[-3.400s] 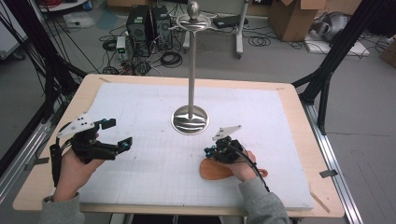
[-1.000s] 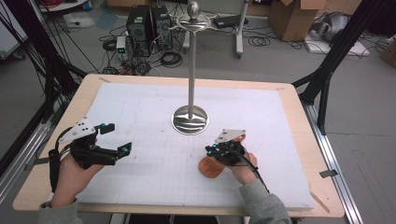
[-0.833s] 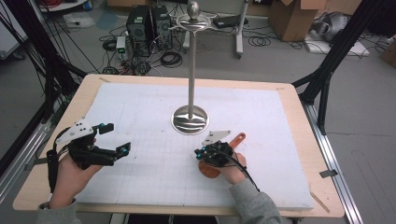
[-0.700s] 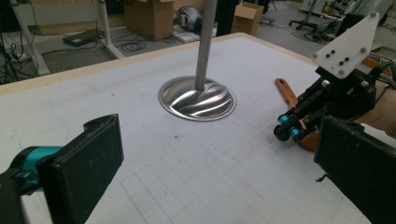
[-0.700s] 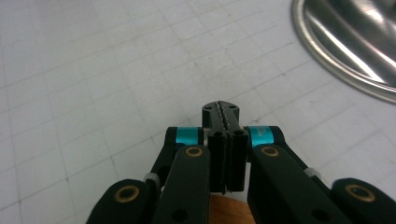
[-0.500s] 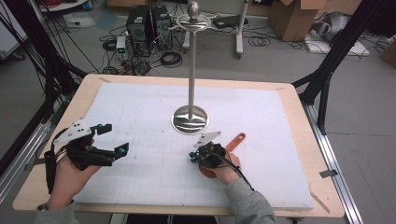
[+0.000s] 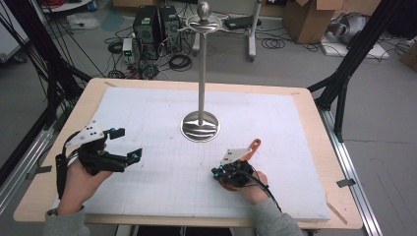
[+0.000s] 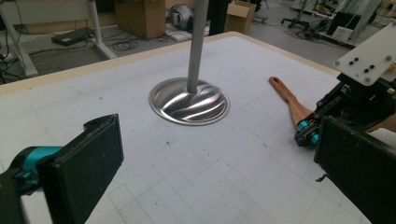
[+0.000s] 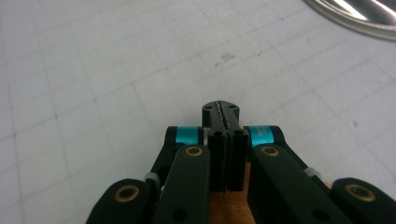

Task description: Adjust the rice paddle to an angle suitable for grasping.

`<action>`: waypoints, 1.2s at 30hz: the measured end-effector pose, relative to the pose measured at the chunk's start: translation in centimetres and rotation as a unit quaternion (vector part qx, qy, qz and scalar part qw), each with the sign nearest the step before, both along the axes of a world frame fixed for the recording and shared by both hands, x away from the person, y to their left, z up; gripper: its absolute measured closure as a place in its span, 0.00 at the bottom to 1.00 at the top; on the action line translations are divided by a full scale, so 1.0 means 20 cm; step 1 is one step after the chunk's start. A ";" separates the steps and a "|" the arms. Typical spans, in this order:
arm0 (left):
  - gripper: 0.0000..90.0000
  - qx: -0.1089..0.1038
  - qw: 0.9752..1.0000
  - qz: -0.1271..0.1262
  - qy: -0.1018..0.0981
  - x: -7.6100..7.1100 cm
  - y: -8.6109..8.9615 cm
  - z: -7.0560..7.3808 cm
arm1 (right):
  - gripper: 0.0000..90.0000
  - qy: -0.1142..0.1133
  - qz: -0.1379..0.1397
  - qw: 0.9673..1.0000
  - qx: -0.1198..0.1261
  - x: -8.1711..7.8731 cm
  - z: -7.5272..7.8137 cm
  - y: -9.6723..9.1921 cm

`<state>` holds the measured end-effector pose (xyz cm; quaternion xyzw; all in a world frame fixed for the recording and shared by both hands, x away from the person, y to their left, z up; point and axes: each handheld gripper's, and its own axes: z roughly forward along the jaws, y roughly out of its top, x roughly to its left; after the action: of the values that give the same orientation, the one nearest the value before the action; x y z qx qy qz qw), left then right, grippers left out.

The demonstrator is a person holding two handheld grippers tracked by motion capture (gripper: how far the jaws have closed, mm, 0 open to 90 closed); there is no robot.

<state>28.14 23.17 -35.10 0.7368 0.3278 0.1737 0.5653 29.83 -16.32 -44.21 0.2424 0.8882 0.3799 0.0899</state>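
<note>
Standing near the middle of the table (image 7: 314, 147), a metal stand (image 7: 200, 126) is seen with a round mirror-bright base and a thin upright pole topped by a knob and hooks. A wooden spatula (image 7: 253, 146) lies just right of that base, its handle end with a hole pointing toward the far right; its blade end is hidden under the right gripper (image 7: 218, 173). The right gripper's jaws are pressed together, and in the right gripper view (image 9: 226, 112) the pads are seen meeting with nothing visible between them, while wood shows beneath the linkage (whether the gripper body rests on the blade cannot be told). The left gripper (image 7: 129, 144) is held at the left side of the table, well apart from the spatula, with its jaws spread wide and nothing between them; in the left gripper view the two black pads (image 8: 86, 163) frame the stand's base (image 8: 189, 101), the spatula (image 8: 290, 100) and the other gripper (image 8: 306, 132). Nothing stands between the left gripper and the stand.

The table is covered by a white sheet (image 7: 162, 108) printed with a faint grid, a bare wooden edge being left around it. Black frame struts rise at both sides. Beyond the table, a grey floor is seen with cables (image 7: 179, 61), computer cases (image 7: 157, 22) and cardboard boxes (image 7: 307, 19).
</note>
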 end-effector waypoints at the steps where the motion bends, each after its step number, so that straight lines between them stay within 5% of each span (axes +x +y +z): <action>1: 0.02 0.000 1.000 -0.002 0.000 0.00 -0.01 0.00 | 1.00 0.000 0.001 1.000 -0.001 -0.01 0.00 -0.02; 14: 0.02 0.006 1.000 -0.015 0.007 0.04 -0.07 -0.02 | 1.00 0.002 -0.008 1.000 -0.004 -0.23 0.01 -0.33; 21: 0.02 0.009 1.000 -0.020 0.008 0.05 -0.10 -0.02 | 1.00 0.013 -0.022 1.000 0.014 -0.31 0.00 -0.51; 25: 0.02 0.010 1.000 -0.021 0.010 0.05 -0.10 -0.02 | 1.00 0.007 -0.018 1.000 0.022 -0.31 0.01 -0.54; 28: 0.02 0.009 1.000 -0.022 0.010 0.05 -0.10 -0.02 | 1.00 -0.008 -0.033 0.998 0.052 -0.28 0.06 -0.59; 36: 0.02 0.008 1.000 -0.018 0.009 0.04 -0.09 -0.02 | 1.00 -0.026 -0.123 0.991 0.043 -0.10 0.09 -0.78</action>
<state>28.96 21.38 -35.57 0.7488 0.3180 0.1591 0.5593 27.84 -31.83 -42.38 0.3433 0.8318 0.4103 0.1482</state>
